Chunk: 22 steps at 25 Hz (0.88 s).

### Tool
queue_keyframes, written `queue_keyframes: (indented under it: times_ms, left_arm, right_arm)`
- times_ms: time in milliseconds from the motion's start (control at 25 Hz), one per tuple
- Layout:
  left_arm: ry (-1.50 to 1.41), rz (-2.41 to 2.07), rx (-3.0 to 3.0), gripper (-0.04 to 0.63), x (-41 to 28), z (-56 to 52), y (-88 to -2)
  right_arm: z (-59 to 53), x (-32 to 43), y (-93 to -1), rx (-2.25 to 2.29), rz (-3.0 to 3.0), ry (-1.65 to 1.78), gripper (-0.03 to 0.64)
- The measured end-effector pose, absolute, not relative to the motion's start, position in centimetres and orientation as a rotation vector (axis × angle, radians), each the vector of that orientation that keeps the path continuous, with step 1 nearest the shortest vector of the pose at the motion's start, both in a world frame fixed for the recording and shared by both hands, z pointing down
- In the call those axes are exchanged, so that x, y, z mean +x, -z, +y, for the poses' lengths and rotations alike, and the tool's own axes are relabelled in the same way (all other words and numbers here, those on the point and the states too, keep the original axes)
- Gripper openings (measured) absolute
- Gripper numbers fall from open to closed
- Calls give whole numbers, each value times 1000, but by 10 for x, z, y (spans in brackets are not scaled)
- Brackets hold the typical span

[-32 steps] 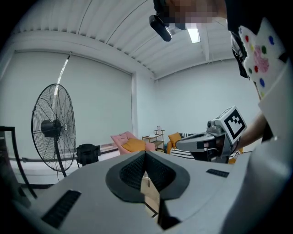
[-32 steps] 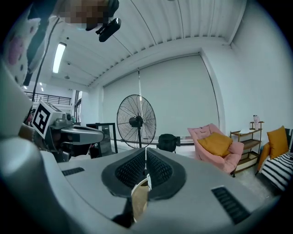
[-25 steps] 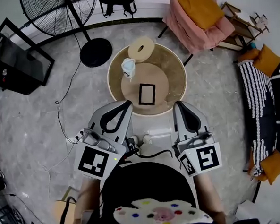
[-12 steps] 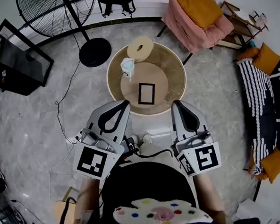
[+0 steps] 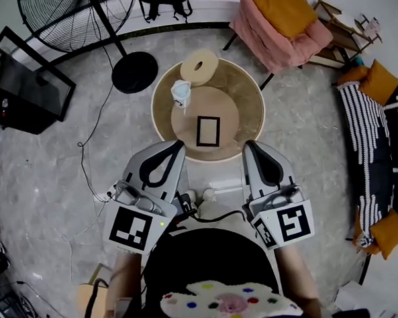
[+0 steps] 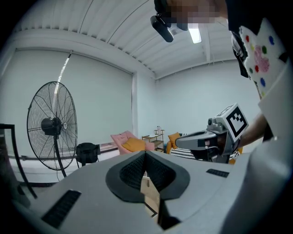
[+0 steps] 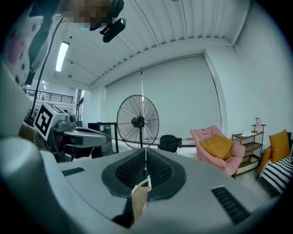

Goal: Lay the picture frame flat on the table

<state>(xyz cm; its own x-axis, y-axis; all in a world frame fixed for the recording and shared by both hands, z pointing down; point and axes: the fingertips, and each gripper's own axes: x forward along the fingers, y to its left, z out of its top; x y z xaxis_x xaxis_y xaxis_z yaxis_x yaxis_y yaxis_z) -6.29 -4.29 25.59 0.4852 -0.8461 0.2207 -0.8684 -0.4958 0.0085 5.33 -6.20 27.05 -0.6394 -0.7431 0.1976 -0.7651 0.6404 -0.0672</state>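
- Left gripper [image 5: 179, 147]: in its own view the jaws are pressed together with nothing clamped, just a sliver of tan table top showing through the slot below the pads [image 6: 130, 171].
- Right gripper [image 5: 251, 147]: same, jaws closed on each other and empty, with a tan strip visible under the pads [image 7: 158, 171].
- I have both grippers held side by side at the near edge of the round table [image 5: 247, 91], tips pointing toward it and not touching anything.
- Picture frame [image 5: 209, 131]: black border, looks flat on the lighter centre disc of the table, ahead of the tips and between the two grippers, apart from both.
- White crumpled item [image 5: 181, 93] on the table beyond the frame; I can't tell what it is.
- Cream ring-shaped thing [image 5: 199, 67] at the far rim.
- On the floor around: standing fan [image 5: 76, 18] far left, pink armchair [image 5: 272, 33] with orange cushion [image 5: 285, 12] far right.
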Motion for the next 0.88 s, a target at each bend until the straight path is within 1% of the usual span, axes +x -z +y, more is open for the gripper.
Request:
queue_keyframes:
  times_ms: [880]
  left_arm:
    - [-274, -1506, 2593, 15, -62, -47, -260]
  right_arm:
    - [-64, 51, -279, 1232, -2687, -235, 34]
